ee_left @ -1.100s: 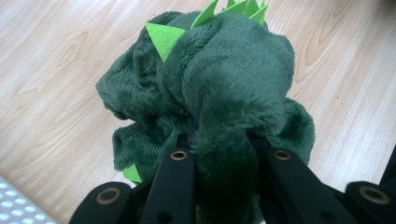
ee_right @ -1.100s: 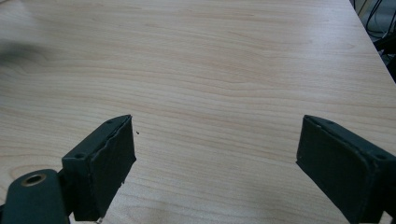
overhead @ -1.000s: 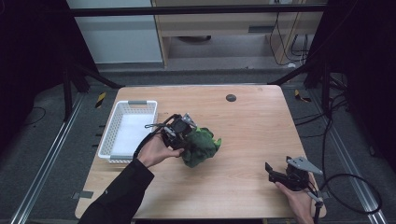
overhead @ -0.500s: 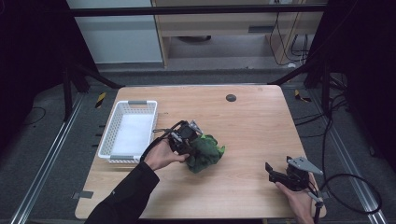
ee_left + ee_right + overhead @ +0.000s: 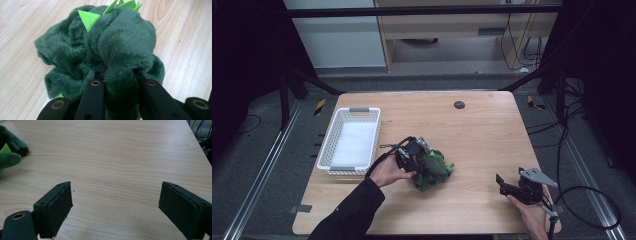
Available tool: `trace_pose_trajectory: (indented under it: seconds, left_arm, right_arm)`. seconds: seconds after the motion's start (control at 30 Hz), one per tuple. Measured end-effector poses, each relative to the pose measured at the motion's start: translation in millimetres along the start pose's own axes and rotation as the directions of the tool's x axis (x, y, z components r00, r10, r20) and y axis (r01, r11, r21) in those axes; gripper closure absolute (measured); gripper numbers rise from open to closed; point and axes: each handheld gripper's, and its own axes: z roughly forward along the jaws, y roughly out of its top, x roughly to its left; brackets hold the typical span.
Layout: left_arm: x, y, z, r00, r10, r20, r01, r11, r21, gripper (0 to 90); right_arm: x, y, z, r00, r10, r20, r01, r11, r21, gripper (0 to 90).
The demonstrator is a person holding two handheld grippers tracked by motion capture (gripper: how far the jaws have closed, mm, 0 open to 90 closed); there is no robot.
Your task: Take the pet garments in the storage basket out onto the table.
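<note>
A dark green plush toy (image 5: 435, 170) with light green felt spikes lies crumpled near the table's middle, toward the front. My left gripper (image 5: 414, 152) comes at it from the left and is shut on a fold of its fur. In the left gripper view the plush toy (image 5: 120, 42) bulges over both black jaws of the left gripper (image 5: 118, 73), and it touches the wood. My right gripper (image 5: 508, 187) rests low at the front right, open, well apart from the toy. In the right gripper view the right gripper (image 5: 115, 197) has bare wood between its jaws, and the plush toy (image 5: 10, 147) is at the far left edge.
A white plastic basket (image 5: 325, 150) stands at the table's left side, just left of my left hand. A small black disc (image 5: 459, 104) sits in the wooden table (image 5: 492, 135) near its far edge. Cables trail off the front right corner.
My left hand has carried the plush toy rightward and down, toward the table's front; it now rests on the wood. The right gripper has not moved.
</note>
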Motion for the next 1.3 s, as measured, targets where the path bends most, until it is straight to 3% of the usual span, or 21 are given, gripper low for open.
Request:
trace_pose_trajectory:
  seconds: [0.43,0.57,0.77,1.0,1.3]
  left_arm:
    - [-5.2,-2.7,16.4,0.9996,-0.004,0.029,0.003,0.9999,0.016,71.7]
    - [-6.4,-4.0,17.0,0.9994,0.0,0.034,0.0,1.0,0.008,64.2]
    - [-9.9,-6.2,14.4,0.9999,0.013,0.006,-0.013,0.9999,-0.007,49.4]
    - [-15.4,-12.5,5.8,0.9998,0.015,-0.015,-0.016,0.9983,-0.056,35.7]
    - [-22.4,-23.4,-7.0,0.9993,0.01,-0.035,-0.015,0.9906,-0.136,30.4]
  right_arm:
    - [0.1,-0.2,0.0,1.0,-0.001,-0.002,0.001,1.0,0.002,11.5]
    - [0.1,-0.2,0.1,1.0,-0.001,-0.002,0.001,1.0,0.003,11.5]
    - [0.2,-0.3,0.3,1.0,-0.004,-0.002,0.004,1.0,0.005,11.4]
    - [0.3,-0.4,0.4,1.0,-0.004,-0.002,0.004,1.0,0.006,11.5]
    - [0.7,-0.3,0.4,1.0,0.0,-0.004,0.001,1.0,0.011,11.4]
